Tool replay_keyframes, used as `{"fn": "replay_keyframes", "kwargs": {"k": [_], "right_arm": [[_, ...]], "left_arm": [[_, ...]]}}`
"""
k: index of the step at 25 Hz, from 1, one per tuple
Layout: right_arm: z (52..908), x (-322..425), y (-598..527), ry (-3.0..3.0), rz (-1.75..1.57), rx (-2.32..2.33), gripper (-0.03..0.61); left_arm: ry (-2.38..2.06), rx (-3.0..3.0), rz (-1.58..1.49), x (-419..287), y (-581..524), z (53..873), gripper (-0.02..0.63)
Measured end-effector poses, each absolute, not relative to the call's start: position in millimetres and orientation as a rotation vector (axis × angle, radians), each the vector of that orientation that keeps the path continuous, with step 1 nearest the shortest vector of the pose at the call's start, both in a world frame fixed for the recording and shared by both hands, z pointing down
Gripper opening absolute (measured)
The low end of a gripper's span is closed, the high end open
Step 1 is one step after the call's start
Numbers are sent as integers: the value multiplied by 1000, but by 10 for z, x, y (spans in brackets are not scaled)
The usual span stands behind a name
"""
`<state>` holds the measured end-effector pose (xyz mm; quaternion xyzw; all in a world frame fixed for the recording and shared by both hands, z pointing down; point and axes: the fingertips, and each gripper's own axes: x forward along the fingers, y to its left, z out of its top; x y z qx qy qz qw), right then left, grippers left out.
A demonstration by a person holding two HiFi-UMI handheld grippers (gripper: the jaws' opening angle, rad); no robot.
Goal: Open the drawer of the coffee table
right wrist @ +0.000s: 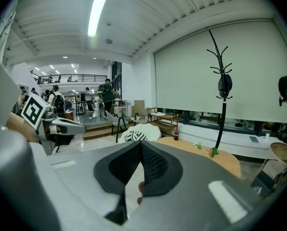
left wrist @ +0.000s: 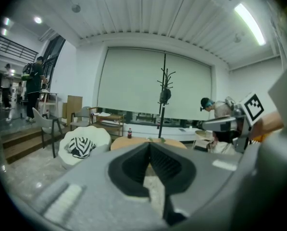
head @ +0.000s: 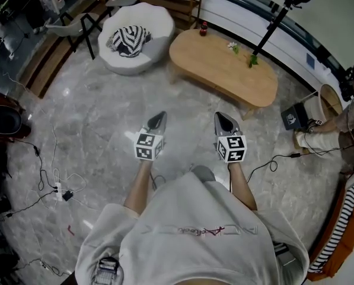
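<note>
The oval wooden coffee table (head: 224, 69) stands ahead on the marble floor, well beyond both grippers; no drawer shows on it from here. My left gripper (head: 160, 117) and right gripper (head: 222, 117) are held side by side over the floor and point toward the table. Each has its jaws shut with nothing between them. In the left gripper view the closed jaws (left wrist: 149, 145) cover most of the table (left wrist: 129, 142). The right gripper view has the closed jaws (right wrist: 140, 143) in front and the table (right wrist: 218, 161) to their right.
A white armchair (head: 142, 55) with a striped cushion (head: 129, 39) stands left of the table. On the table are a red bottle (head: 204, 28) and small plants (head: 252, 59). A black stand (head: 276, 19) rises behind it. A seated person (head: 337, 132) and a laptop (head: 295, 117) are at right. Cables (head: 52, 186) lie at left.
</note>
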<state>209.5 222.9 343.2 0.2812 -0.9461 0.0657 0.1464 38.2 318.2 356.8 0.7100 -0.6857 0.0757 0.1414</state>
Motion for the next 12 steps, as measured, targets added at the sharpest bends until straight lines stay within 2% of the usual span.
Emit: {"fn": "replay_keyframes", "kwargs": {"k": [12], "right_arm": [[3435,2133,2327,-2721,176,815,5]], "left_arm": [[-1967,2070,207,439,3246,3566,0]]}}
